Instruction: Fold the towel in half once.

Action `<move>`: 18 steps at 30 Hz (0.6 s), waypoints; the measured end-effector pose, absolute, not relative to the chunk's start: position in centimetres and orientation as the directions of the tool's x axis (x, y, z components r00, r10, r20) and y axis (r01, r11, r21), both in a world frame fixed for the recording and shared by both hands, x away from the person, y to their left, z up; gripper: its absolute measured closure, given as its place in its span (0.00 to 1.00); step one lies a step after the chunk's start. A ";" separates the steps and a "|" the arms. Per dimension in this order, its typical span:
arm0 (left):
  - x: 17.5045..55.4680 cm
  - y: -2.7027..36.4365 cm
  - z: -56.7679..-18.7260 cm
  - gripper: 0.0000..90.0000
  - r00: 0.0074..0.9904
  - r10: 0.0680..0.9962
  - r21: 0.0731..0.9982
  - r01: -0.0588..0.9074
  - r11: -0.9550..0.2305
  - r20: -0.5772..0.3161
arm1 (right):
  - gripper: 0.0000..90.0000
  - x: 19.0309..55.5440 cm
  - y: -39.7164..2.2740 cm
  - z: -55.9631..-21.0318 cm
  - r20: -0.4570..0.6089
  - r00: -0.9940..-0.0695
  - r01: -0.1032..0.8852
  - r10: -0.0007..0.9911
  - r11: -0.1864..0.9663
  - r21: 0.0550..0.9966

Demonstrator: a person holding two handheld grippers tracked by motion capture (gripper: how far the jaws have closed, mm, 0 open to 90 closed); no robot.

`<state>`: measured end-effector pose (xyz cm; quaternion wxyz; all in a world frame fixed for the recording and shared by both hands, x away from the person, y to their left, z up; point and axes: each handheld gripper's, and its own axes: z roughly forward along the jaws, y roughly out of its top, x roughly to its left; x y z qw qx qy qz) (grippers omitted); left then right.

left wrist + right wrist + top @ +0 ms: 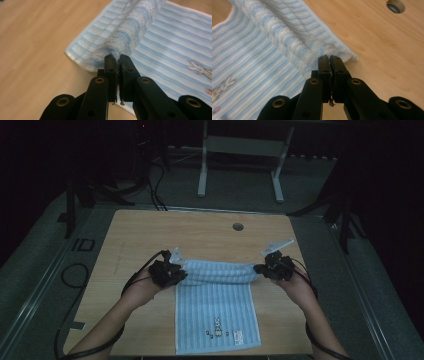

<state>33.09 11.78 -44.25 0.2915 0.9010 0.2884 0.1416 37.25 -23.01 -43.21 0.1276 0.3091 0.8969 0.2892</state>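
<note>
Terry cloth: the towel (216,307) is pale blue with fine stripes, a white hem and a small printed figure near its near edge.
Position: its near part lies flat on the wooden table (150,227), close to the person's side; its far edge is raised and doubled into a thick ridge between the two grippers.
Left gripper (116,58): fingers clenched on the left end of the ridge, cloth pinched between the tips.
Right gripper (329,58): fingers clenched on the right end of the ridge, at the hemmed corner.
Weight: judged light; two small pinches carry the lifted part with no visible strain.
Stiffness: soft and limp; the span between the grips sags and bunches, and it will drape wherever it is unsupported.
Surface: looped pile, judged to offer good friction; slipping from the fingers is unlikely unless the bite is shallow.
Fragility: none apparent; loops may snag on the finger edges.
Recommended hold: at the corners or hem, one gripper on each end, kept level and apart so the edge stays taut and the fold lands square.
Nearby: a cable hole (238,226) in the table, well apart from the cloth.
</note>
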 end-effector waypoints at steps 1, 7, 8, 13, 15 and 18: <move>32.3 11.8 -44.4 0.95 0.803 0.590 0.600 0.434 -0.672 0.081 | 0.97 37.2 -23.0 -43.2 -0.050 -0.776 0.481 0.628 0.642 0.598; 27.6 11.6 -47.1 0.94 0.862 0.503 0.522 0.401 -0.753 0.062 | 0.97 32.9 -22.4 -45.2 -0.072 -0.819 0.448 0.570 0.712 0.541; 27.6 11.6 -47.1 0.94 0.862 0.503 0.522 0.401 -0.753 0.062 | 0.97 32.9 -22.4 -45.2 -0.072 -0.819 0.448 0.570 0.712 0.541; 25.5 11.8 -49.9 0.93 0.874 0.485 0.494 0.412 -0.766 0.023 | 0.97 29.8 -22.0 -48.0 -0.045 -0.852 0.437 0.521 0.756 0.488; 25.1 12.0 -51.2 0.91 0.876 0.483 0.468 0.422 -0.776 0.012 | 0.97 28.8 -21.9 -49.4 -0.018 -0.858 0.447 0.513 0.764 0.466; 25.0 12.0 -52.3 0.90 0.880 0.475 0.433 0.419 -0.798 0.024 | 0.97 28.3 -22.0 -50.5 0.008 -0.862 0.455 0.508 0.765 0.455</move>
